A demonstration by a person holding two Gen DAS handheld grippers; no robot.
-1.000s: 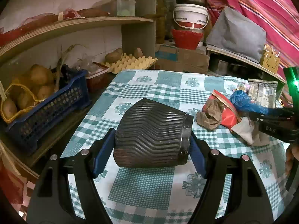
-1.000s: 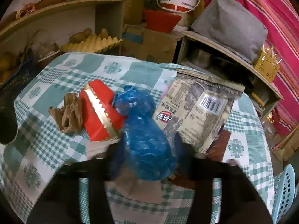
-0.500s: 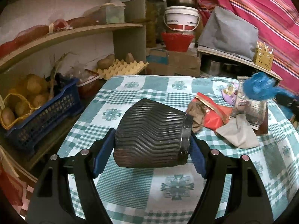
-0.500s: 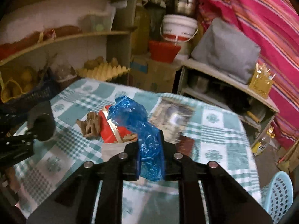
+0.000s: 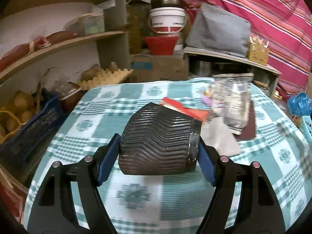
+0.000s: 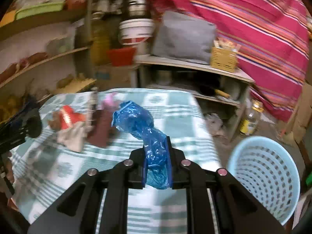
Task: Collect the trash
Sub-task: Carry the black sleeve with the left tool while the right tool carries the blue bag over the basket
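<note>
Two pads of the right gripper (image 6: 157,162) are clamped narrowly on a crumpled blue plastic bag (image 6: 143,130), held above the checked tablecloth (image 6: 175,115) near the pale blue basket (image 6: 267,175). It is judged light, soft and slippery, best pinched at its bunched middle. A ribbed dark cup (image 5: 158,142) is gripped by the left gripper (image 5: 158,154).

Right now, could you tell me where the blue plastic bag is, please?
The blue plastic bag is clamped in the right gripper, held above the checked tablecloth, with the light blue basket to its right.
</note>
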